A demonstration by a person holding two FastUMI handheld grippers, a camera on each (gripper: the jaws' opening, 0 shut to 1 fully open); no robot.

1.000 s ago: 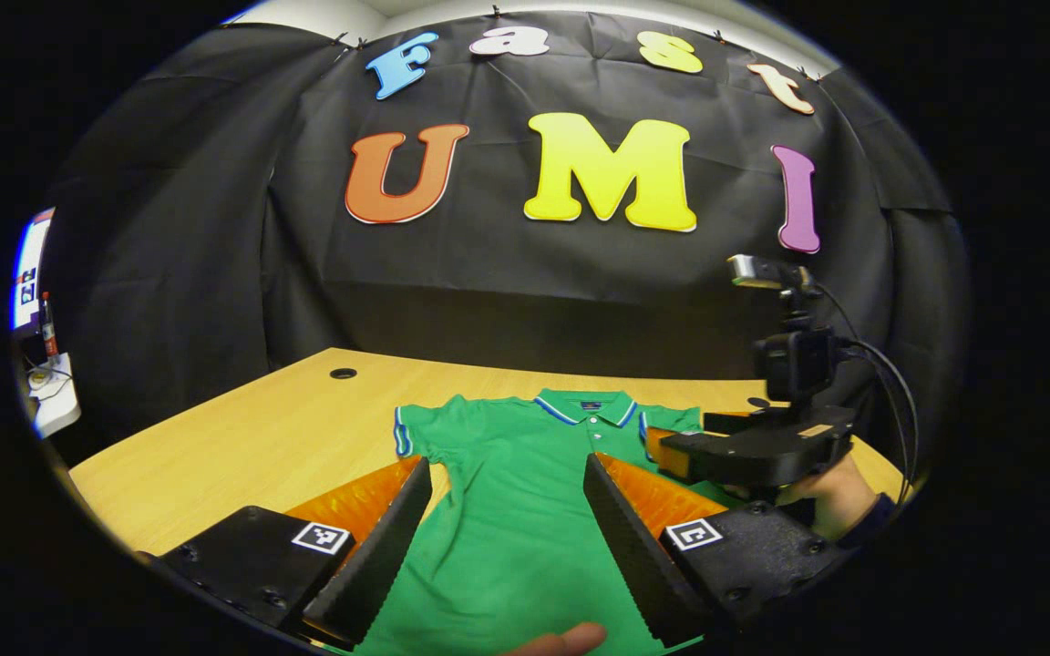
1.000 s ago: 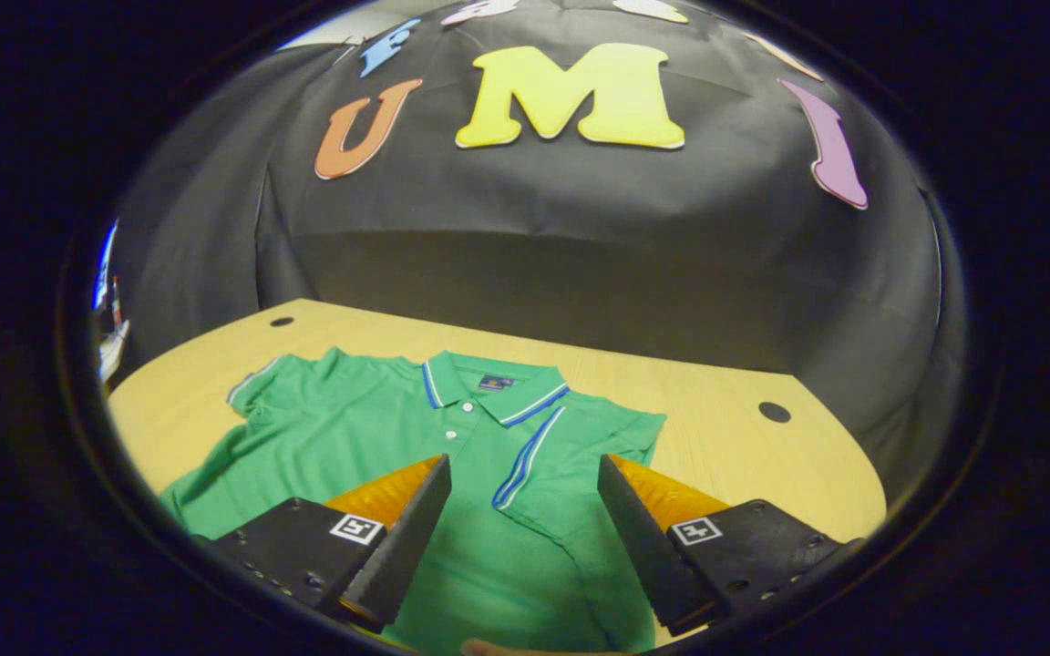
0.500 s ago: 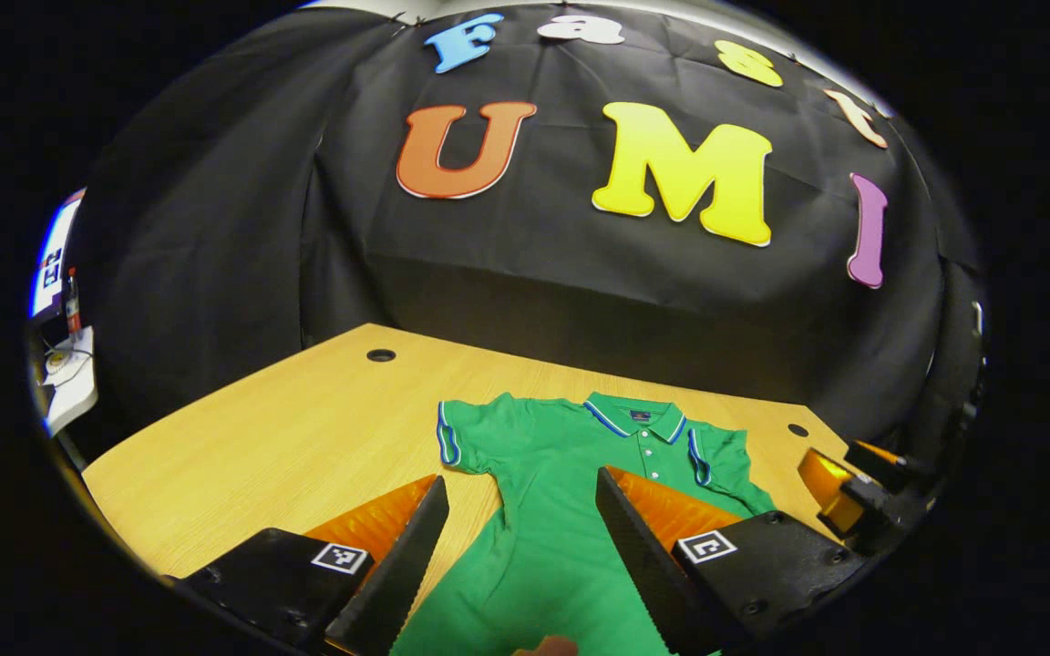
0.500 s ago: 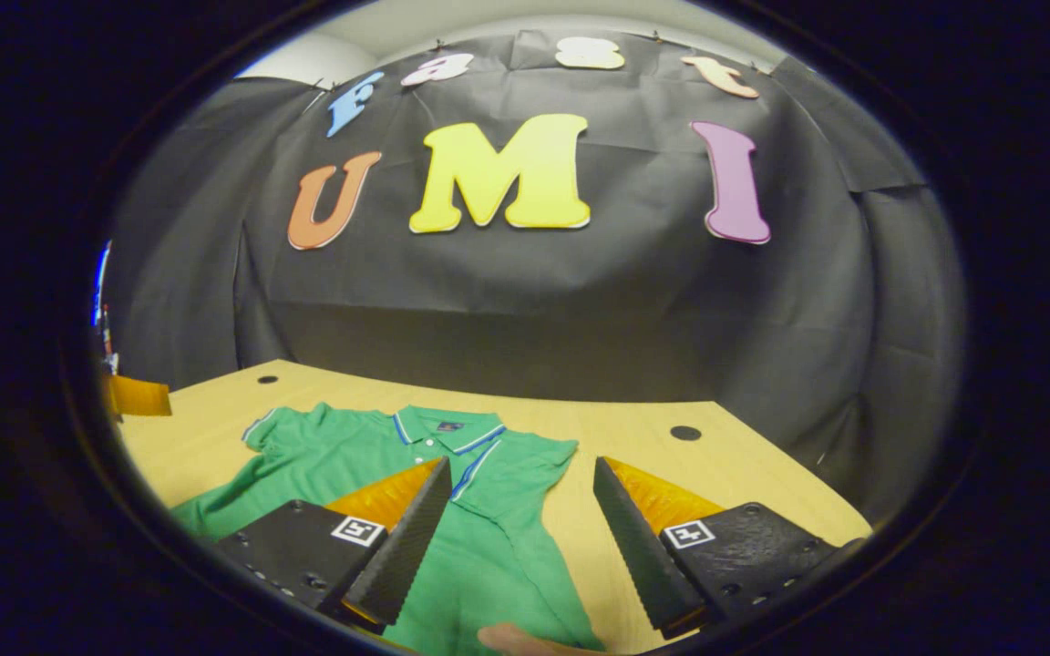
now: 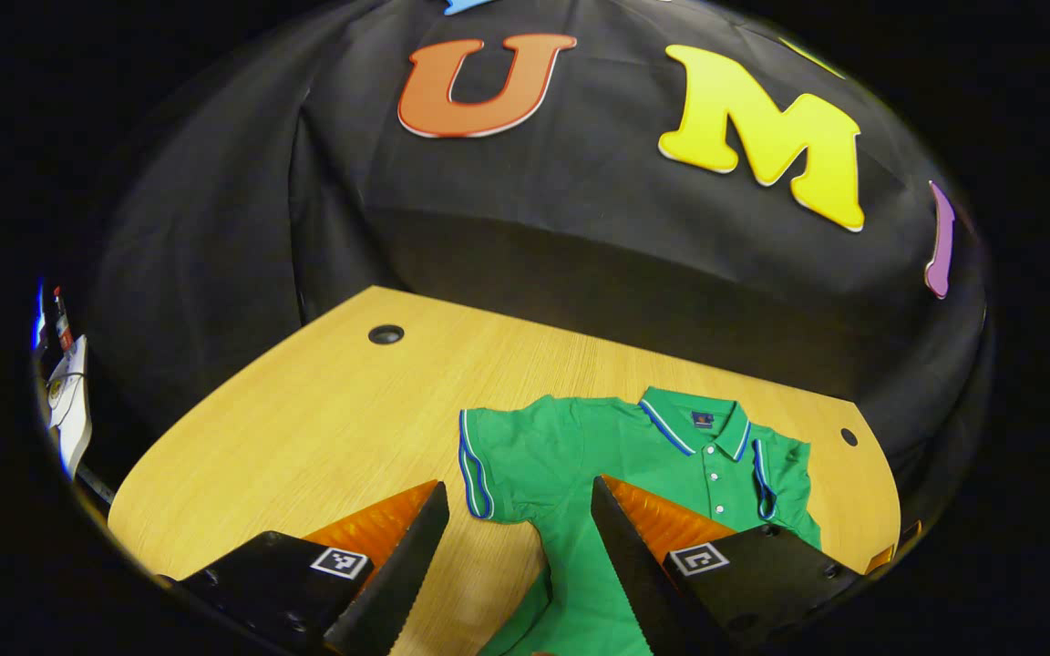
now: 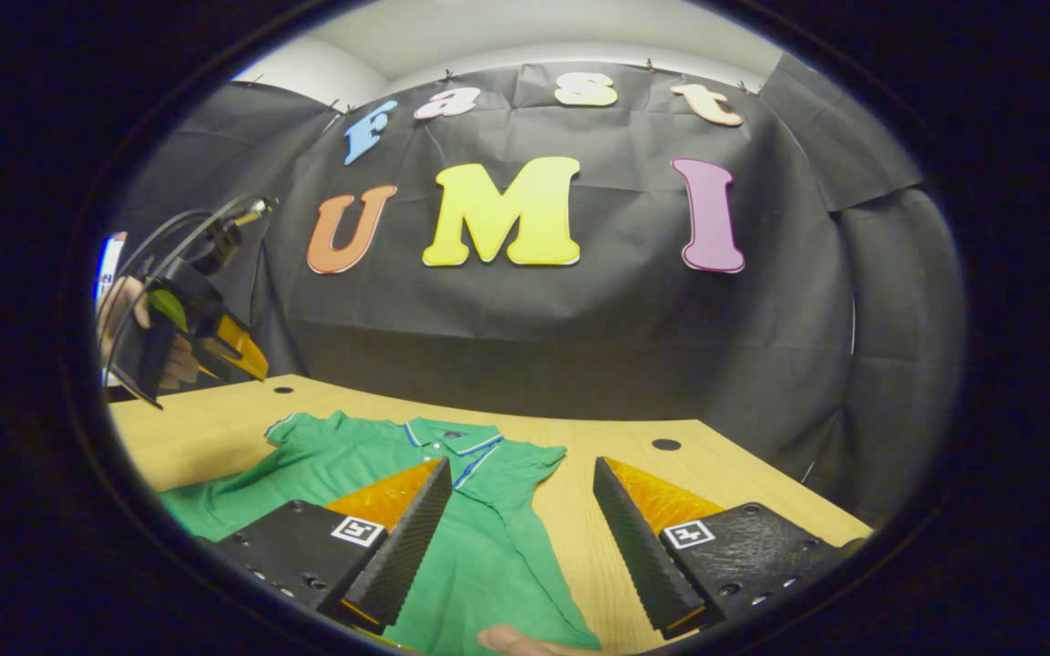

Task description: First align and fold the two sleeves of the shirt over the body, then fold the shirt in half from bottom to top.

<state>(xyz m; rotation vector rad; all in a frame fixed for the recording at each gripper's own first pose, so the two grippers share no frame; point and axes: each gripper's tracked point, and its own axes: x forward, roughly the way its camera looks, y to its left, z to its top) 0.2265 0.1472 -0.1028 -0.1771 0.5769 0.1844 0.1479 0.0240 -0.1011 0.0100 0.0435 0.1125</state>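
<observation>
Since a second before, both grippers had drawn back and apart: the left gripper (image 5: 511, 556) had swung toward the shirt's outspread sleeve (image 5: 478, 460), and the right gripper (image 6: 519, 533) had pulled away from the collar. The green shirt (image 6: 379, 456) lay flat on the wooden counter (image 5: 306, 410), collar toward the booth wall, one sleeve folded over the body (image 5: 776, 469). Both grippers' fingers stood apart, holding nothing. In the right gripper view the left gripper (image 6: 201, 333) hung above the counter's far side.

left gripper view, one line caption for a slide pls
Open left gripper poised above a green polo shirt lying flat on a light wooden table, its near sleeve still spread out.
</observation>
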